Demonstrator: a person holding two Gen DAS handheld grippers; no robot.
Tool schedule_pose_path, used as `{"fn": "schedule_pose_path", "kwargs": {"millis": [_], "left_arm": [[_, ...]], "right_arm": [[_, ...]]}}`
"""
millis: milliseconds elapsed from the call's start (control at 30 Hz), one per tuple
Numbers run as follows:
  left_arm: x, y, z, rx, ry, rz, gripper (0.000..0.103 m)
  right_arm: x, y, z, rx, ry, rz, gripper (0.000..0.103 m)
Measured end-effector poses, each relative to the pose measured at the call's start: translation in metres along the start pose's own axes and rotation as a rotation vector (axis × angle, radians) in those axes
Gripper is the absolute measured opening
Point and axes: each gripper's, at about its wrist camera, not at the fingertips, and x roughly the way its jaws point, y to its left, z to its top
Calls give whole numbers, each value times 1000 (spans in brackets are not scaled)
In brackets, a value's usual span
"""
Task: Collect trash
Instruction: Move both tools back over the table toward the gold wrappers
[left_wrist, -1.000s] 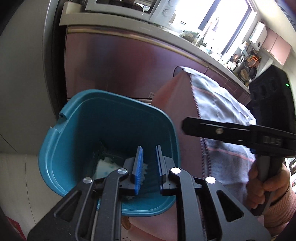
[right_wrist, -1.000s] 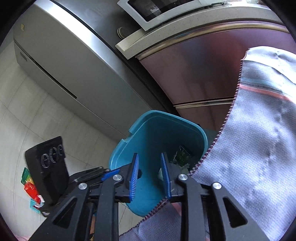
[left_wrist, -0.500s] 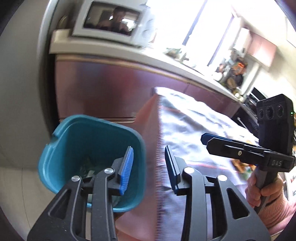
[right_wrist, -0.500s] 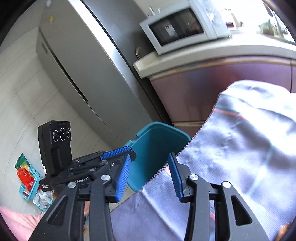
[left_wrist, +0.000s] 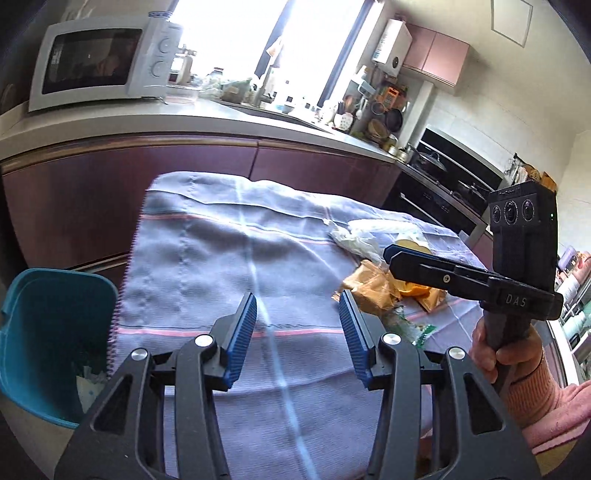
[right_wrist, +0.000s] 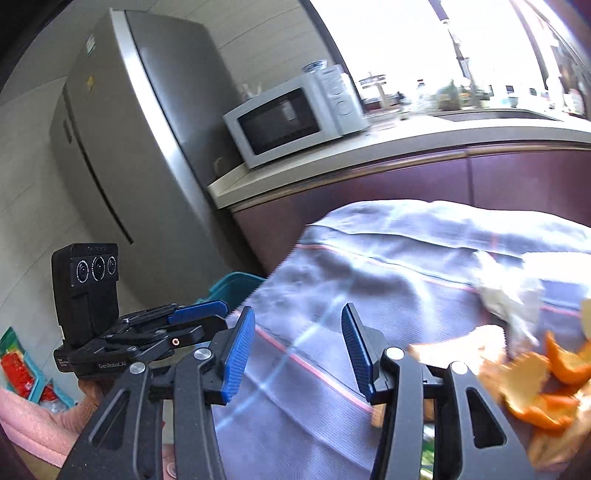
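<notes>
1. My left gripper (left_wrist: 298, 334) has its jaws wide apart and holds nothing; my right gripper (right_wrist: 297, 350) is the same, jaws spread and empty.
2. One second ago both of my grippers looked down into the teal bin (left_wrist: 44, 332), with the jaws nearly together. Now both are lifted and turned toward the table, and the jaws have opened. I judge that one piece was dropped and I am returning for the next.
3. The bin stands at the left of the table (left_wrist: 207, 258), lower than its edge. Some pale scraps lie at its bottom.
4. The remaining trash lies at the right side of the cloth: a brown paper wrapper (left_wrist: 369, 288) nearest to my left jaws, orange peel (right_wrist: 532, 384) over and beside it, a white crumpled plastic (left_wrist: 354, 236) farther away, and a small green scrap (left_wrist: 424, 332) nearer.
5. The brown wrapper seems to lie with its long axis left to right, but my right gripper hides a part of it, so I am not sure.
6. The peel pieces are curled and point in no single direction.
</notes>
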Motion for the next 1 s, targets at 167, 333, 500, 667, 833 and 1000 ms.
{"fn": "schedule_pose_path", "kwargs": {"millis": [167,333,500,667,833,1000], "left_arm": [[37,-32,-8,23,71,-50,46],[69,-47,-13,30,136,-77,46],[87,-56,-13,33,169,-83,48],[101,-61,-14,27,206,-93,48],[112,-65,-18,20,238,-101,48],[119,-66,-18,8,255,-112,49]], "right_arm": [[-30,-35,-19,80,-22,-70,47],[-45,-60,-39,141,-11,-112,47],[-51,-77,-60,192,3,-122,47],[-47,-84,-77,238,35,-104,47],[-44,-82,-84,249,50,-81,48],[-40,-79,-87,250,58,-62,49]]}}
